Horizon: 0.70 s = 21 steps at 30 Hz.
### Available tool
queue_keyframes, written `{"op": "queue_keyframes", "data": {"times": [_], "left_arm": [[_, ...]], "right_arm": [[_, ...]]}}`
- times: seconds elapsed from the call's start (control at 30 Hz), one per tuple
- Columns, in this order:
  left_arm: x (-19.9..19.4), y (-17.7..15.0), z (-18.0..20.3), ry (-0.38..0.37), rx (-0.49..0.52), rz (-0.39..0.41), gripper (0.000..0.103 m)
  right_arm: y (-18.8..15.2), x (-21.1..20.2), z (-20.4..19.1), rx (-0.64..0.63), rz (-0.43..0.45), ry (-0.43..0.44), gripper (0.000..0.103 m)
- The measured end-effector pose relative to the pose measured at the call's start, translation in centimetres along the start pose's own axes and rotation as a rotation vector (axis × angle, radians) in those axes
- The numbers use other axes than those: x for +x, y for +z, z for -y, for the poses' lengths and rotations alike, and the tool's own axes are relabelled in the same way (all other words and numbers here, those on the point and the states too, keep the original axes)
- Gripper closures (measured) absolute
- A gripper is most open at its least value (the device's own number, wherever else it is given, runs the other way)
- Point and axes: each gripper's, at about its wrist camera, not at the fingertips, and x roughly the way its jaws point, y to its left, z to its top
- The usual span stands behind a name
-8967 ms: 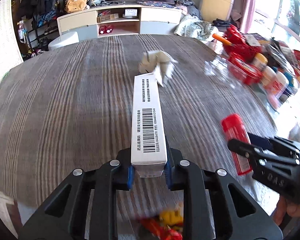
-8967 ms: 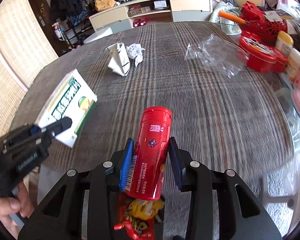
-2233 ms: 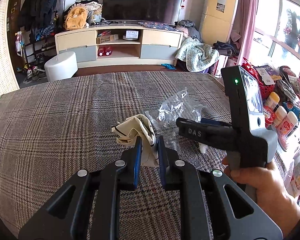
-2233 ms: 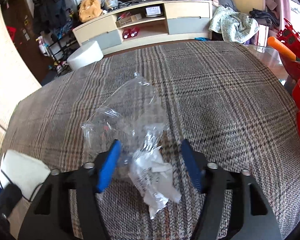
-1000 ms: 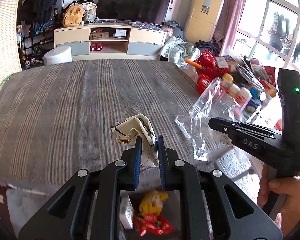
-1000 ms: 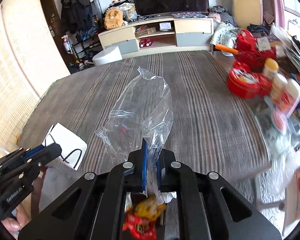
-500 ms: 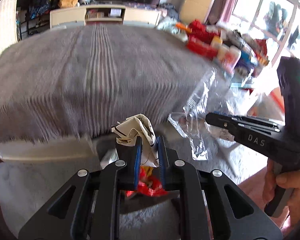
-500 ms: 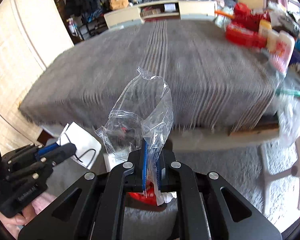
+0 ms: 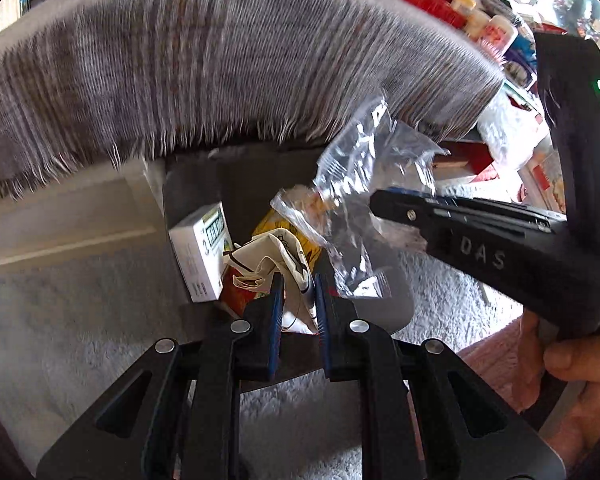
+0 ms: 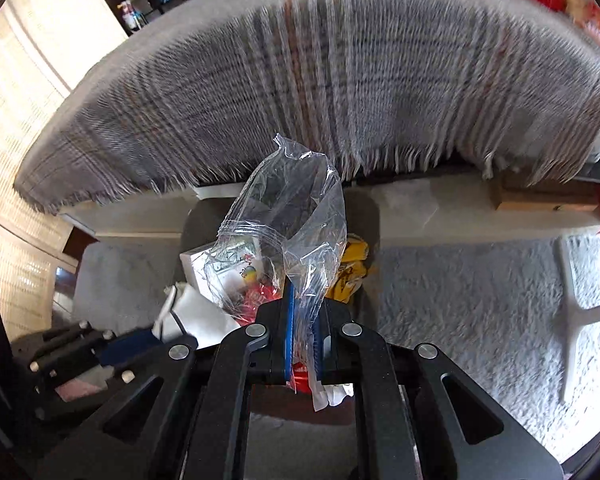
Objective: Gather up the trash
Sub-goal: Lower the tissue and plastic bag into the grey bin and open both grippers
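Both grippers are tipped steeply down over a dark bin (image 9: 192, 184) that stands on the pale shaggy rug (image 10: 460, 300) just in front of the table's edge, where the fringe of the grey plaid cloth (image 9: 220, 60) hangs over. The left gripper (image 9: 296, 292) has its blue pads pinched on a crumpled cream paper wrapper (image 9: 268, 260) with dark line markings, the paper bunching up out of the narrow gap right above the bin's mouth. The right gripper (image 10: 302, 312) is squeezed tight on the lower end of a clear plastic bag (image 10: 288, 216), which stands up crinkled and puffed above the pads; from the left-hand camera the same bag (image 9: 364, 168) juts from the tip of the right tool over the bin's right side, and the person's hand (image 9: 572, 380) is wrapped round that tool's handle at the lower right. Down inside the bin lie a white carton with green print (image 9: 200, 248) leaning against the left wall, a yellow wrapper (image 10: 350, 268) and some red packaging (image 10: 256, 296). Red tubs and bottles (image 9: 460, 12) crowd the far right of the table, blurred
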Motion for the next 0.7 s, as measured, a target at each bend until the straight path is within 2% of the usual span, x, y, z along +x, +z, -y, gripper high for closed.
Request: {"op": "queue_keyframes", "data": {"times": [0.33, 0.5, 0.53, 0.6, 0.63, 0.7], "left_arm": [[3.7, 0.0, -1.7, -0.021, -0.081, -0.105, 0.086], [3.5, -0.1, -2.3, -0.016, -0.096, -0.094, 0.084], [3.3, -0.1, -2.4, -0.019, -0.099, -0.089, 0.083], [2.8, -0.1, -2.6, -0.017, -0.102, -0.079, 0.077], [2.4, -0.2, -2.7, -0.014, -0.101, -0.071, 0.072], [1.6, -0.3, -2.5, 0.0, -0.083, -0.049, 0.068]], "right_arm": [[-0.1, 3.9, 0.1, 0.036, -0.108, 0.067, 0.091], [0.1, 4.2, 0.4, 0.071, -0.117, 0.087, 0.09], [0.2, 4.1, 0.5, 0.077, -0.114, 0.089, 0.087], [0.3, 3.7, 0.9, 0.093, -0.103, 0.097, 0.07], [0.4, 3.3, 1.0, 0.098, -0.092, 0.099, 0.052], [0.6, 2.6, 1.1, 0.098, -0.063, 0.091, 0.05]]}}
